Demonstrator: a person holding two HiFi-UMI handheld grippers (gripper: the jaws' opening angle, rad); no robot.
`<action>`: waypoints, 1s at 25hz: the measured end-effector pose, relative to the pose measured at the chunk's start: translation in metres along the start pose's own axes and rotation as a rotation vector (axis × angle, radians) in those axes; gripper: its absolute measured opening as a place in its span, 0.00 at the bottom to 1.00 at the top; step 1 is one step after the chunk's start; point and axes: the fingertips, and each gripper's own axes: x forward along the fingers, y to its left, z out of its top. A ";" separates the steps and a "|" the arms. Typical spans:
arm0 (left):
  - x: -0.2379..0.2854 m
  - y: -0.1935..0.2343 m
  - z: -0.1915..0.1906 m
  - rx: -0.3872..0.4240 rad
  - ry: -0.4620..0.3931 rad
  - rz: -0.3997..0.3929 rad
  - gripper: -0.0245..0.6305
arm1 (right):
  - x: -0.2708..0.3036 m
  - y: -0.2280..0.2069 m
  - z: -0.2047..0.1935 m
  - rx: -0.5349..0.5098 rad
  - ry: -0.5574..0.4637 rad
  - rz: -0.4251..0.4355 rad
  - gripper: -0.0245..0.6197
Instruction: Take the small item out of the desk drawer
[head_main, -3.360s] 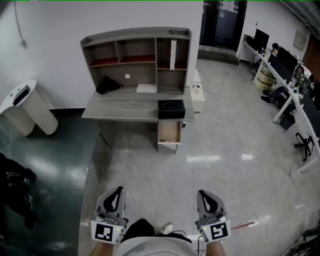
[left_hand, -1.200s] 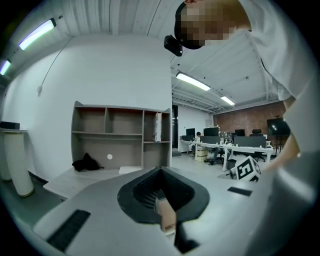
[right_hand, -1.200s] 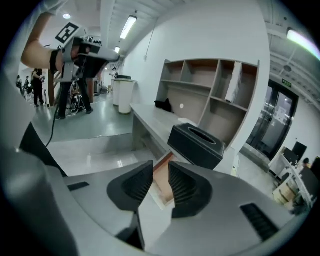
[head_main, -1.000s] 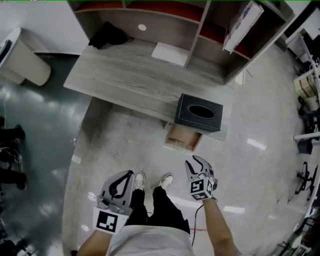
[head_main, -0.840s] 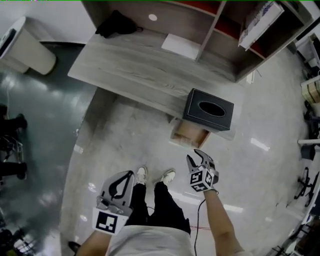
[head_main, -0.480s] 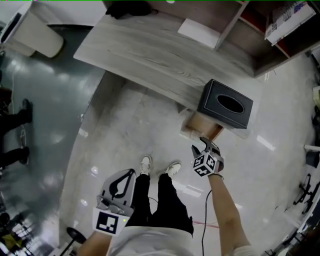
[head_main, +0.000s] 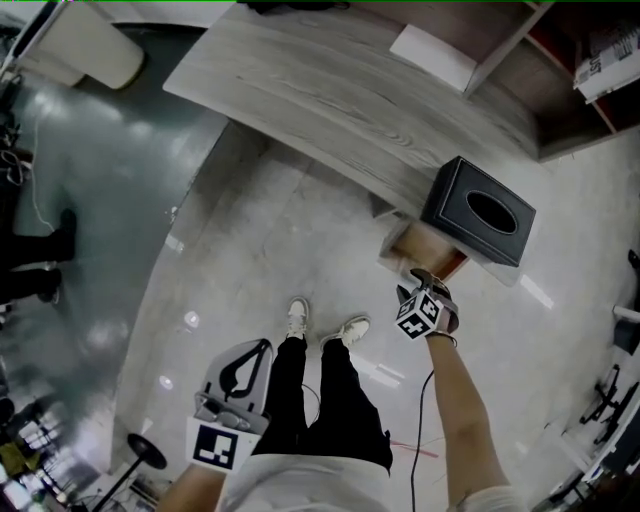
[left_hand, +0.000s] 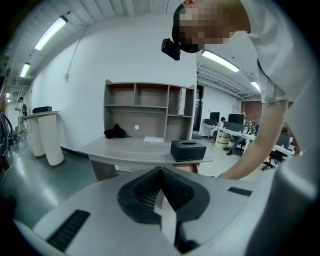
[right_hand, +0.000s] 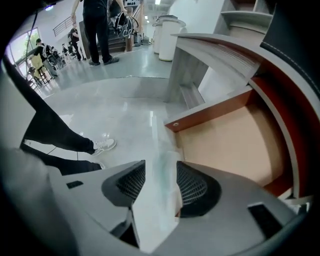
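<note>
Right tongs (right_hand: 160, 172) opening (nothing between) at drawer (right_hand: 235, 145); left tongs (left_hand: 161, 175) pressed together.

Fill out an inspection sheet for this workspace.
Surface: grey wood desk top.
Job's things: drawer open, bare tan bottom in view; small item not seen.
Clutter: black tissue box at the desk edge above the drawer; white paper further back.
Tools: right tool at the drawer front, jaws opening, nothing between them; left tool shut, empty, held low.
Cables: black cable along the right arm.
Surroundings: glossy floor, white bin.
</note>
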 end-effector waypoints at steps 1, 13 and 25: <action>0.001 -0.001 0.000 -0.002 -0.002 0.000 0.06 | 0.002 0.001 -0.001 -0.007 0.010 0.007 0.35; -0.004 -0.003 0.010 -0.007 -0.046 -0.011 0.06 | -0.015 -0.001 -0.002 0.007 0.014 -0.015 0.12; -0.004 -0.012 0.046 0.025 -0.112 -0.074 0.06 | -0.067 -0.016 0.008 0.073 -0.026 -0.076 0.09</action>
